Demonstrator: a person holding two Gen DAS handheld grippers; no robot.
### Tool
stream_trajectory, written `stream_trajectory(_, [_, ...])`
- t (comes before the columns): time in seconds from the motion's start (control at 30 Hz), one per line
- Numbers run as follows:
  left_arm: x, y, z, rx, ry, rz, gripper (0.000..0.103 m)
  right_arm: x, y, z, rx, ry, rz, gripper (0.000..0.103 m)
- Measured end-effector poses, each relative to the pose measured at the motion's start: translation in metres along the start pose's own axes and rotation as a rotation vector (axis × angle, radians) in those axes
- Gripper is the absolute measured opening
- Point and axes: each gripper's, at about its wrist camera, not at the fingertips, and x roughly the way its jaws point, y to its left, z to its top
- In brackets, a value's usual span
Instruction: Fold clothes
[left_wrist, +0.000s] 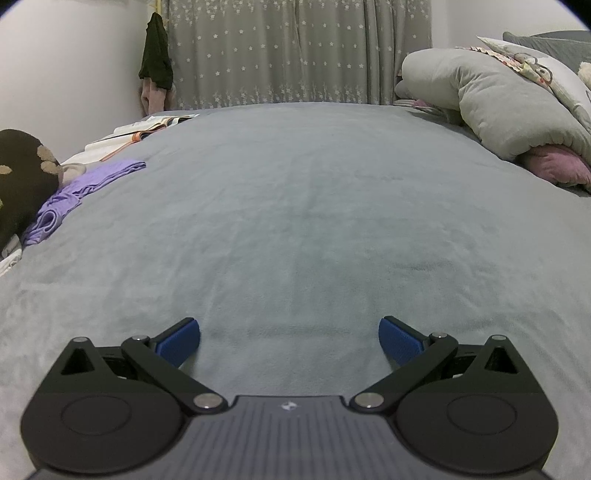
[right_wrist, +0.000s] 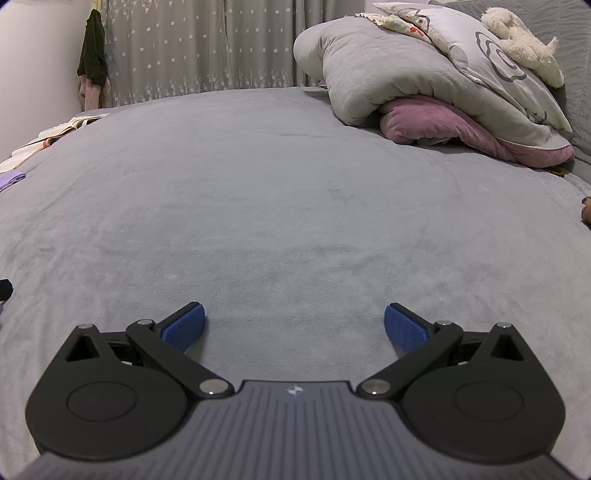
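Observation:
A crumpled purple garment (left_wrist: 79, 190) lies at the left edge of the grey bed (left_wrist: 295, 206), far left of my left gripper (left_wrist: 289, 338). That gripper is open and empty, low over the bedspread, blue pads (left_wrist: 180, 343) wide apart. In the right wrist view only a corner of the purple garment (right_wrist: 11, 181) shows at the far left. My right gripper (right_wrist: 294, 325) is open and empty over the grey bed (right_wrist: 280, 192). A dark garment (left_wrist: 156, 55) hangs by the curtain.
A black plush toy (left_wrist: 22, 177) sits beside the purple garment. Open books (left_wrist: 144, 127) lie at the far left edge. A rolled grey duvet (right_wrist: 391, 70) with a pink blanket (right_wrist: 436, 122) and pillows fills the back right. A star-patterned curtain (left_wrist: 295, 51) hangs behind.

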Motion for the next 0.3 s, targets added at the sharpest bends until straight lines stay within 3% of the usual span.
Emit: stream_trajectory(0.3, [-0.0008,-0.0010,-0.0009,-0.007,-0.006,-0.002,0.103,0.0004,-0.0012,0.0001,-0.001,0.000,0.002,0.103])
